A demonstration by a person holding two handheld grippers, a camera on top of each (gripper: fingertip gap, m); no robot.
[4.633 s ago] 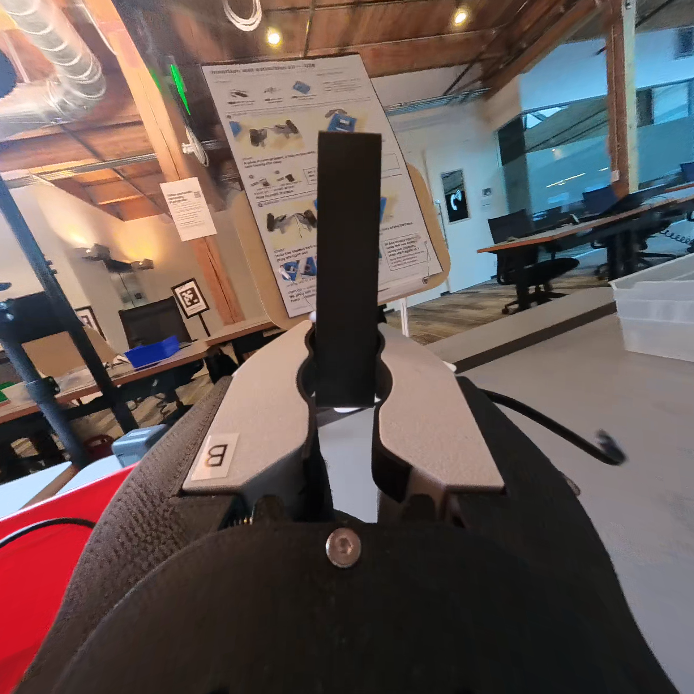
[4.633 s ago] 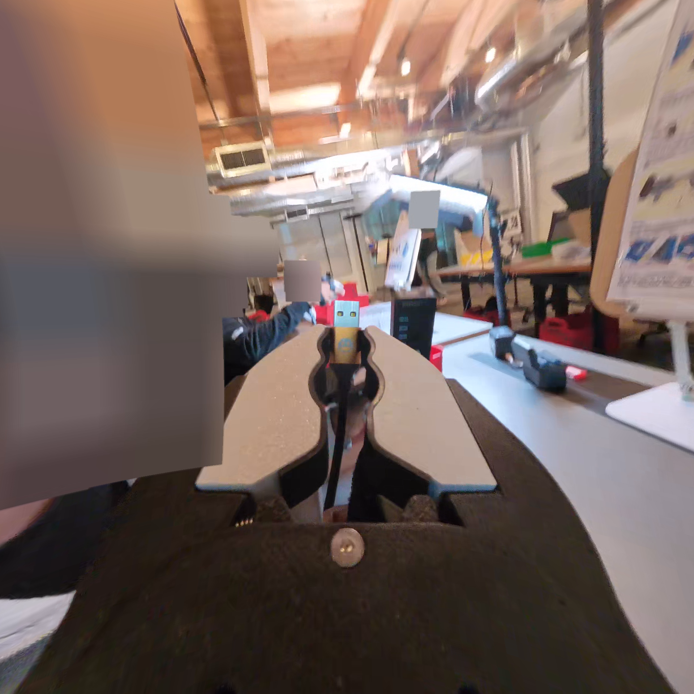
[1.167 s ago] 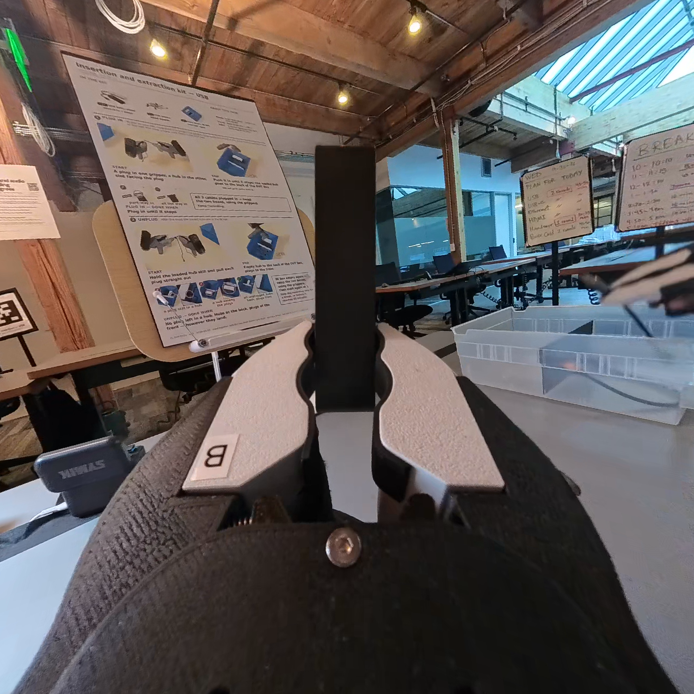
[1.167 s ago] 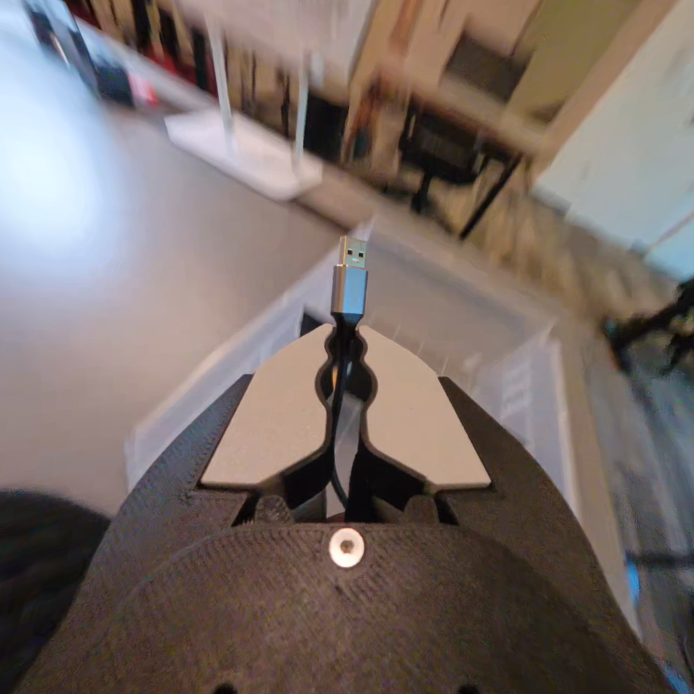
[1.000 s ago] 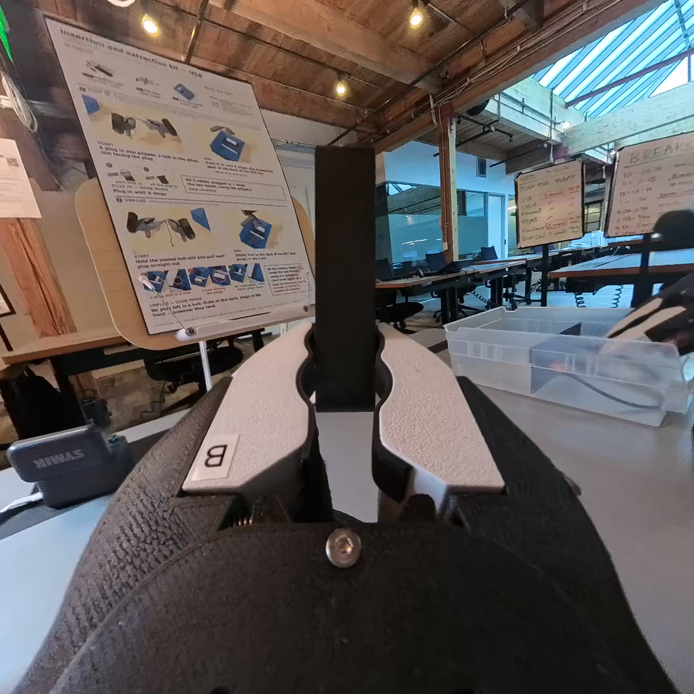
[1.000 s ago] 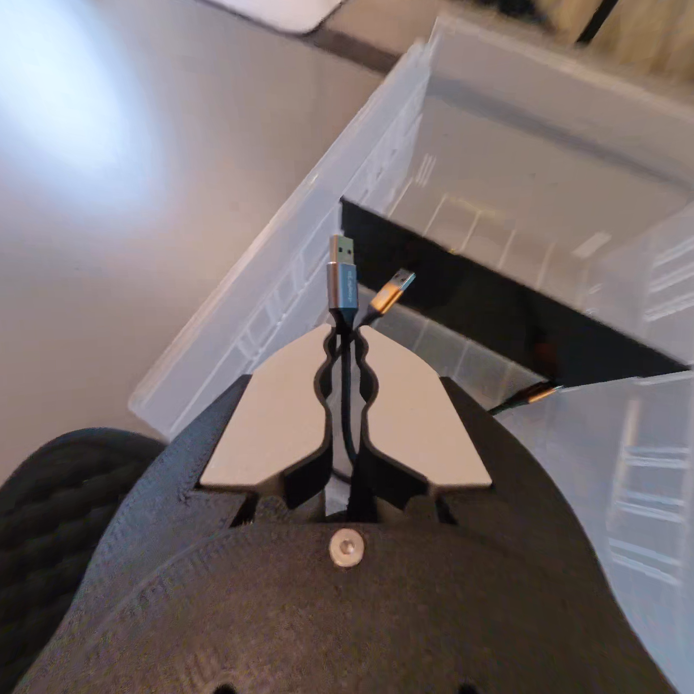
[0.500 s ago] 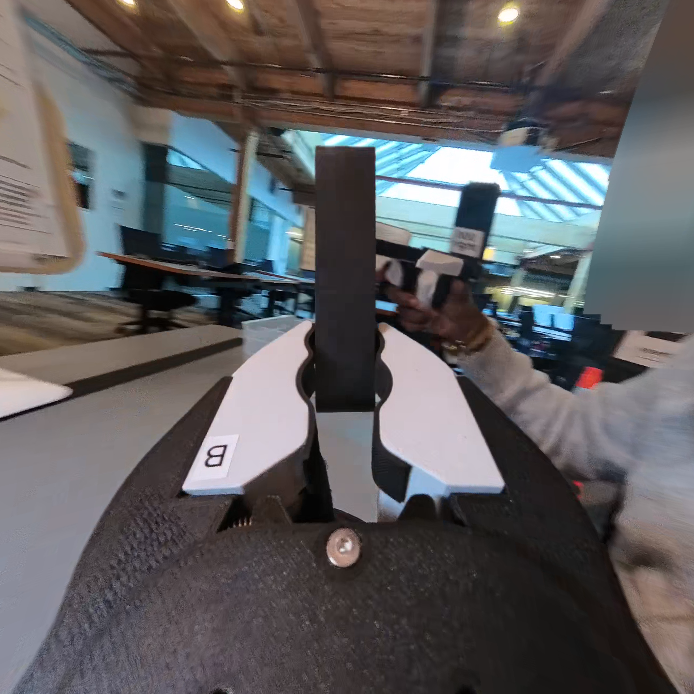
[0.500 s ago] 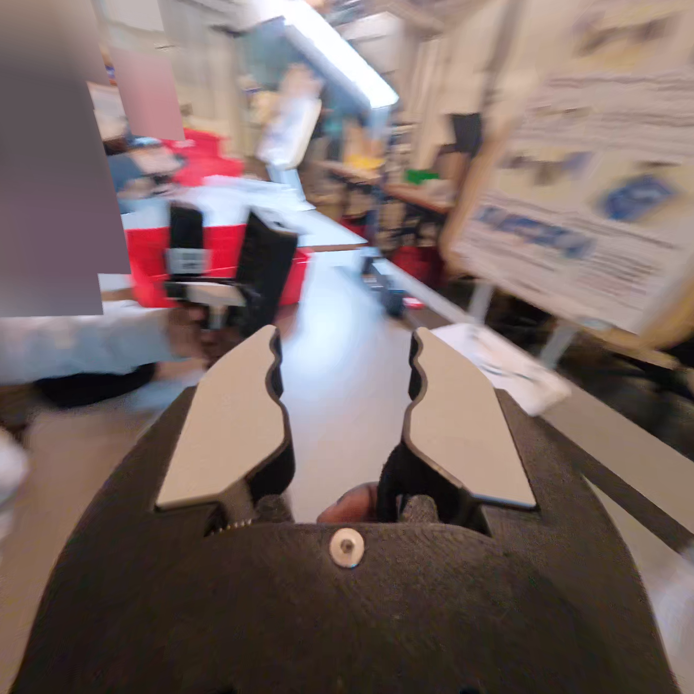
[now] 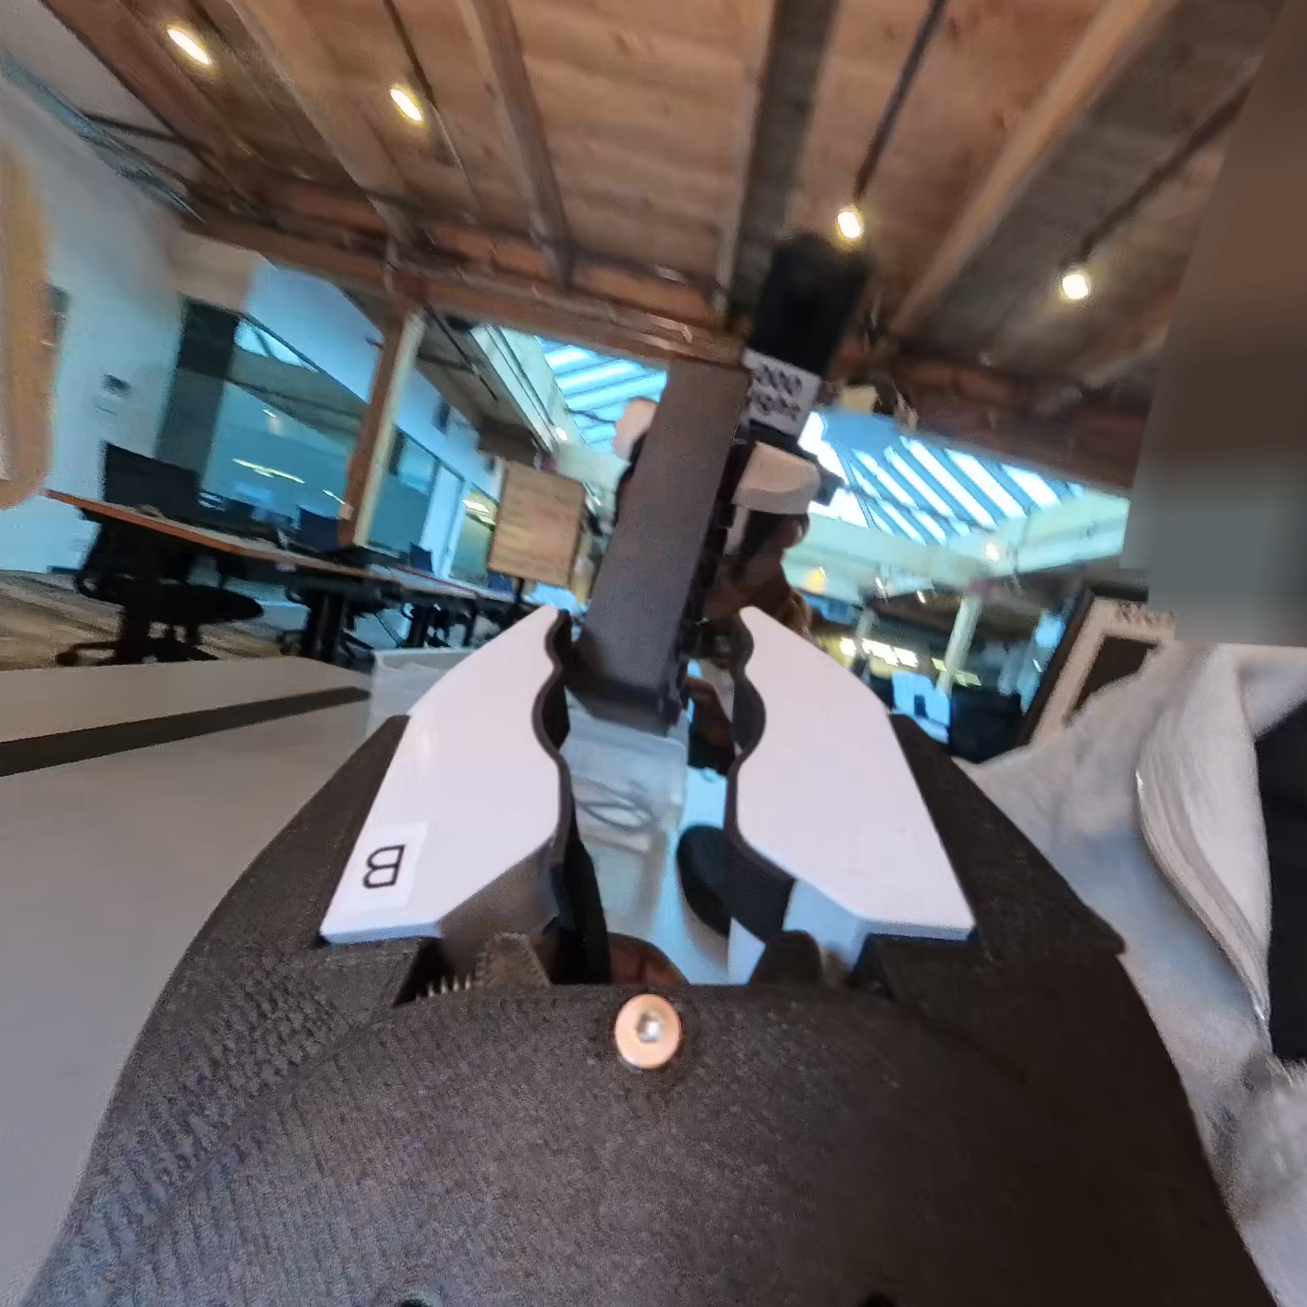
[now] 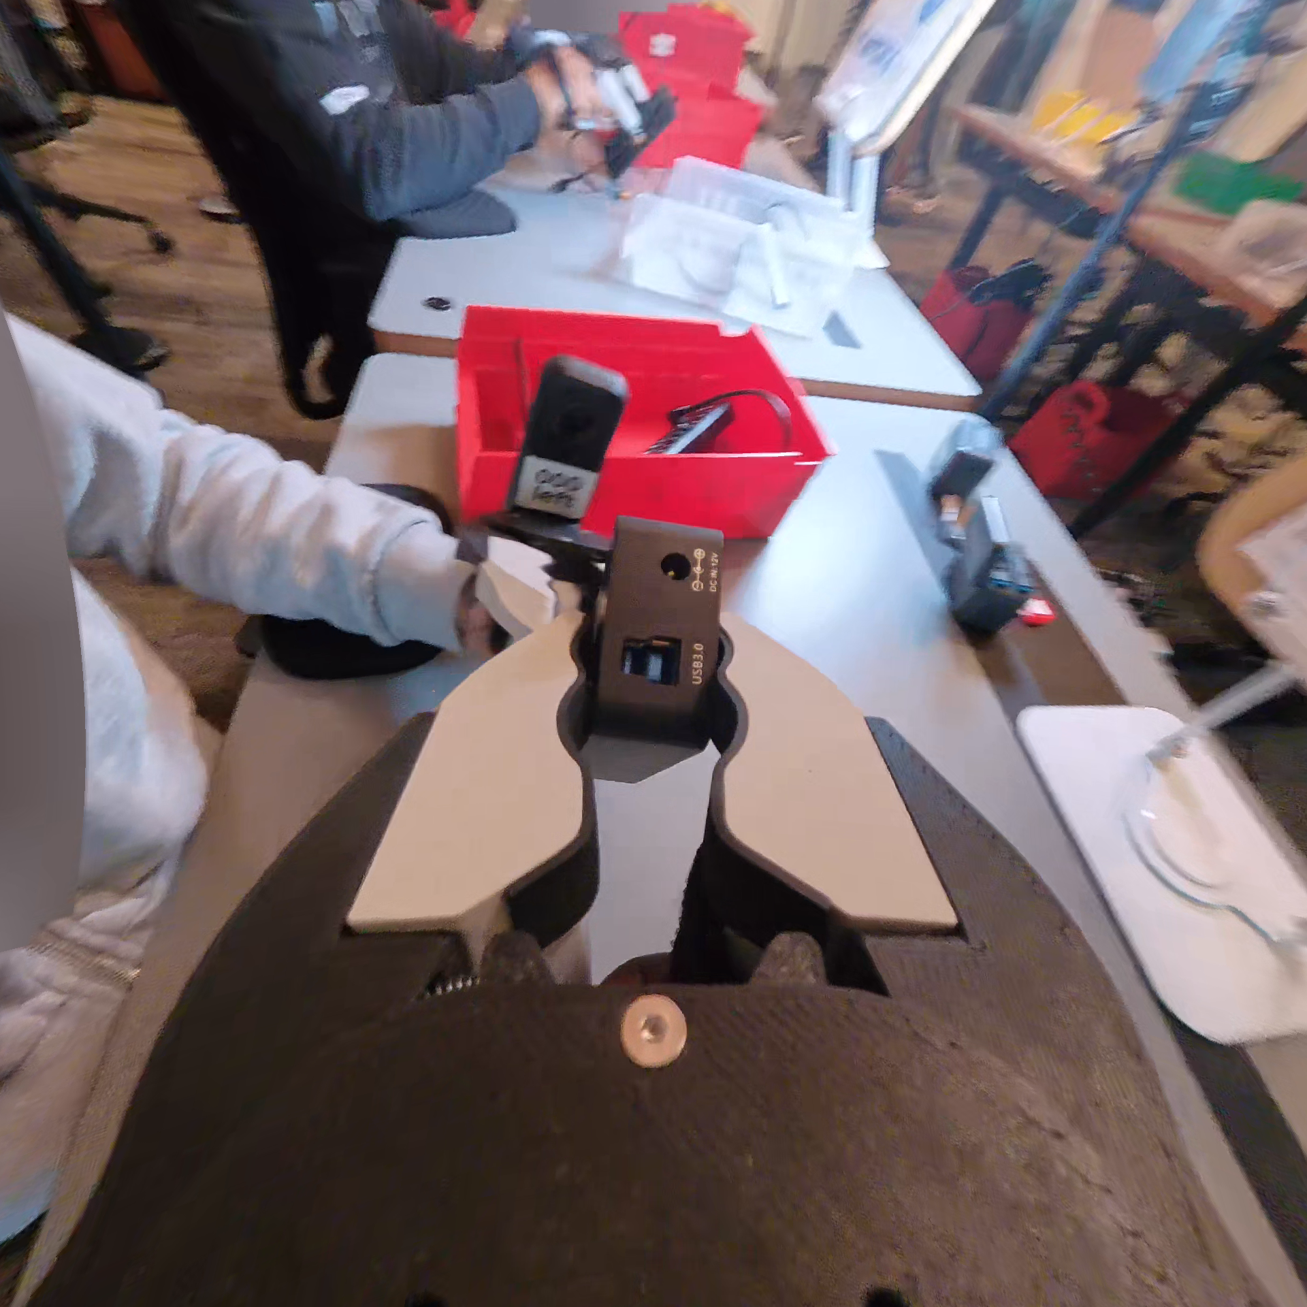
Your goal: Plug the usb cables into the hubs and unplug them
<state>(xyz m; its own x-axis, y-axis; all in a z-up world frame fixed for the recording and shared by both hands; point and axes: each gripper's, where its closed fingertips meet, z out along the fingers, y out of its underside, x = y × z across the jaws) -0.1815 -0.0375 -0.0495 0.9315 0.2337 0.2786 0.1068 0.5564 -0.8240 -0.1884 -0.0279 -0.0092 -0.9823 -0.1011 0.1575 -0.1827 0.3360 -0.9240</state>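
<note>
The hub (image 10: 661,629), a black block, stands between the fingers of the right hand-held gripper (image 10: 654,668), its port end facing that camera; the fingers sit close at its sides, though whether they pinch it I cannot tell. In the left wrist view the hub (image 9: 658,559) leans between the spread fingers of the left hand-held gripper (image 9: 647,654), touching the left finger and clear of the other. Beyond the right hand-held gripper, a red bin (image 10: 707,488) rests on the tabletop (image 10: 834,587), and a pale sleeve (image 10: 233,516) reaches in from the left.
</note>
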